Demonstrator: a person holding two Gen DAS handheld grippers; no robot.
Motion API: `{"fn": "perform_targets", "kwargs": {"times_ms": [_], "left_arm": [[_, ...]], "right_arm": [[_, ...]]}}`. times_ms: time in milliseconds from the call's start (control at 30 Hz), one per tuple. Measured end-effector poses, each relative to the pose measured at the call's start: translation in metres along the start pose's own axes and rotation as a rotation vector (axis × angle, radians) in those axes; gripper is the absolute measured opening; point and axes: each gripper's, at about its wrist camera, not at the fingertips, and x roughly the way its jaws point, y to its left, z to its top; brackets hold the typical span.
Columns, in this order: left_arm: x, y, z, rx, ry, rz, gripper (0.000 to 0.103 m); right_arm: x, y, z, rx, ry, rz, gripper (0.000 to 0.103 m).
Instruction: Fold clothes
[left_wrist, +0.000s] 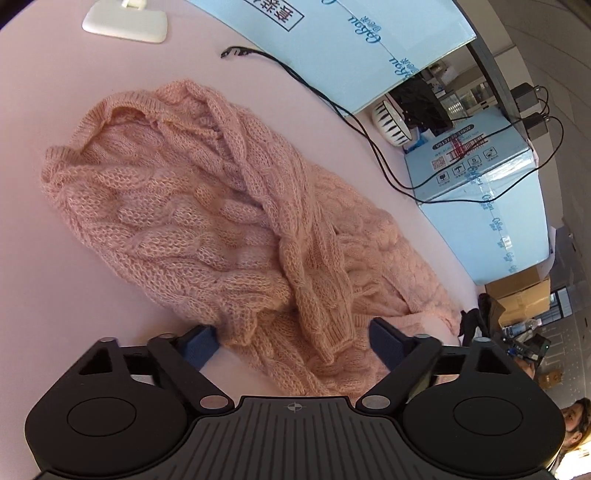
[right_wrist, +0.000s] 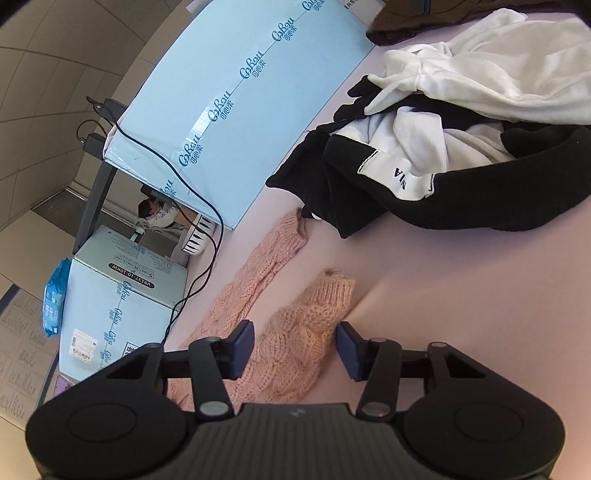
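A pink cable-knit sweater (left_wrist: 207, 206) lies crumpled on the pale pink table (left_wrist: 55, 295). In the left wrist view my left gripper (left_wrist: 291, 343) is low over its near edge. A bunched fold of knit lies between the blue pads (left_wrist: 201, 343), which stand apart and do not squeeze it. In the right wrist view my right gripper (right_wrist: 295, 345) straddles one pink sleeve (right_wrist: 306, 332) near its ribbed cuff (right_wrist: 338, 286). Its pads (right_wrist: 347, 349) sit at either side of the sleeve without pinching it. A second sleeve (right_wrist: 266, 258) runs off to the left.
Light blue cartons (left_wrist: 480, 184) (right_wrist: 236, 96) line the table's far side, with black cables (left_wrist: 369, 136) trailing over them. A pile of black and white clothes (right_wrist: 443, 147) lies beyond the right gripper. A white object (left_wrist: 125, 24) sits at the far left corner.
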Motion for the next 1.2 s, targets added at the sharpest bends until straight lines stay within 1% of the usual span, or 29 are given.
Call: {"fn": "perform_targets", "kwargs": {"times_ms": [33,67,100,167,200,267,333,400,433,533,633,767,800,833,900,967,1067,1133,1200], "left_arm": [[0.002,0.002,0.001,-0.002,-0.015,0.01,0.036],[0.003,0.004,0.001,-0.007,-0.024,0.013,0.024],[0.004,0.007,0.001,-0.015,-0.033,0.004,0.019],[0.004,0.013,0.0,-0.022,-0.048,-0.018,0.014],[0.003,0.015,-0.002,-0.003,-0.051,-0.036,0.011],[0.001,0.018,-0.005,0.01,-0.057,-0.058,0.008],[-0.004,0.021,-0.007,0.013,-0.052,-0.081,0.008],[-0.01,0.021,-0.008,0.015,-0.056,-0.089,0.007],[-0.014,0.021,-0.009,0.017,-0.057,-0.086,0.007],[-0.027,0.018,-0.012,0.035,-0.048,-0.028,0.007],[-0.045,0.016,-0.013,0.045,-0.046,-0.032,0.007],[-0.068,0.016,-0.013,0.05,-0.047,-0.062,0.007],[-0.073,0.019,-0.014,0.036,-0.046,-0.067,0.007],[-0.077,0.022,-0.014,0.018,-0.044,-0.07,0.007],[-0.082,0.027,-0.014,-0.009,-0.04,-0.076,0.007],[-0.085,0.03,-0.012,-0.03,-0.042,-0.085,0.007],[-0.089,0.03,-0.001,-0.074,-0.052,-0.132,0.007],[-0.091,0.023,0.012,-0.093,-0.081,-0.165,0.007],[-0.087,0.014,0.026,-0.11,-0.091,-0.184,0.007]], "right_arm": [[0.001,-0.002,0.0,-0.001,0.004,-0.004,0.032],[0.001,-0.004,0.001,0.001,0.007,-0.008,0.017],[0.002,-0.006,0.0,0.004,0.009,-0.008,0.01],[0.0,-0.011,-0.001,0.006,0.01,-0.001,0.009],[-0.003,-0.012,-0.001,0.005,0.009,0.0,0.009],[-0.012,-0.009,-0.003,-0.022,-0.014,-0.008,0.008],[-0.022,-0.005,-0.006,-0.063,-0.047,-0.017,0.008],[-0.032,0.002,-0.01,-0.099,-0.065,0.005,0.008],[-0.04,0.007,-0.013,-0.122,-0.084,0.023,0.008],[-0.059,0.02,-0.022,-0.167,-0.13,0.069,0.007],[-0.073,0.025,-0.035,-0.187,-0.164,0.077,0.007],[-0.094,0.016,-0.049,-0.128,-0.172,0.124,0.007],[-0.098,0.012,-0.051,-0.107,-0.166,0.13,0.007],[-0.1,0.008,-0.052,-0.079,-0.15,0.143,0.007],[-0.101,-0.001,-0.049,-0.004,-0.113,0.205,0.007],[-0.099,-0.007,-0.045,0.045,-0.096,0.237,0.007],[-0.089,-0.003,-0.032,0.067,-0.084,0.264,0.007],[-0.078,0.002,-0.018,0.086,-0.072,0.291,0.007],[-0.059,0.012,0.001,0.102,-0.068,0.301,0.007]]}}
